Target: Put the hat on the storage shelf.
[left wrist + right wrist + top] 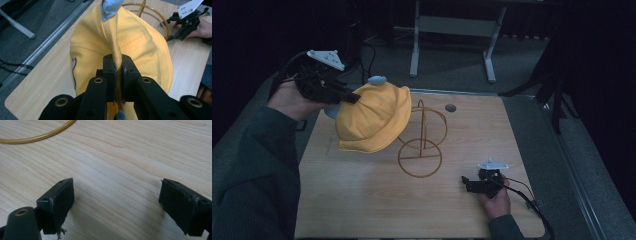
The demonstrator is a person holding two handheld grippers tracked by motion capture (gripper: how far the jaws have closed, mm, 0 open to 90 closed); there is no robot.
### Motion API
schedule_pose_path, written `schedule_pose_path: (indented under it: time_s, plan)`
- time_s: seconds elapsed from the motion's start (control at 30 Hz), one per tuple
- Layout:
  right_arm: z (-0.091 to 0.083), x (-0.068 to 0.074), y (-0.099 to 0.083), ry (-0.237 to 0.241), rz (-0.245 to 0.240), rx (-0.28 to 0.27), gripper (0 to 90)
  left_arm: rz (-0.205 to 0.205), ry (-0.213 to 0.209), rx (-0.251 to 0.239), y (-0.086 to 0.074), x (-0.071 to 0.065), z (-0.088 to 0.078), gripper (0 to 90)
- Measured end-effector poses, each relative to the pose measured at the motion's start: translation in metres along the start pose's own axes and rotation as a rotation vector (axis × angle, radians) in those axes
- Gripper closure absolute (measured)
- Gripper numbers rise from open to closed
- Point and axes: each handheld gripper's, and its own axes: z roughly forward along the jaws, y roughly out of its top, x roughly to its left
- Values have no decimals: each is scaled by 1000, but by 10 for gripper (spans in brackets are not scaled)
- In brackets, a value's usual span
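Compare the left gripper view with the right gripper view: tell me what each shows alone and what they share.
Left gripper view alone: the left gripper shut on a pinched fold of the yellow hat, and farther off the person's other hand. Right gripper view alone: the right gripper with jaws wide apart and nothing between them. Both: the wooden table and the wire stand.

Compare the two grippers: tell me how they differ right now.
The left gripper has its jaws shut on a fold of the yellow hat; the right gripper has its jaws wide apart with nothing between them. The left gripper is raised above the table's far left corner, while the right sits low at the table near its front right. Both have black jaws and a grey three-cornered plate on top.
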Motion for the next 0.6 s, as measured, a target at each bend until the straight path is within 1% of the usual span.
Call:
schedule_pose_path:
  time_s: [0.3,0.4,0.47,0.5,0.57,0.6]
  plan:
    - [0,0,0,0,0,0,128,14,-19,-11,14,-5,7,842]
    - [0,0,0,0,1,0,128,29,-31,-11,21,-8,11,842]
    - [0,0,0,0,0,0,128,29,-31,-11,21,-8,11,842]
    - [0,0,0,0,0,0,128,42,-40,-15,27,-11,13,842]
    - [0,0,0,0,0,0,128,41,-41,-19,31,-13,16,842]
    - [0,0,0,0,0,0,128,48,-40,-16,34,-13,17,842]
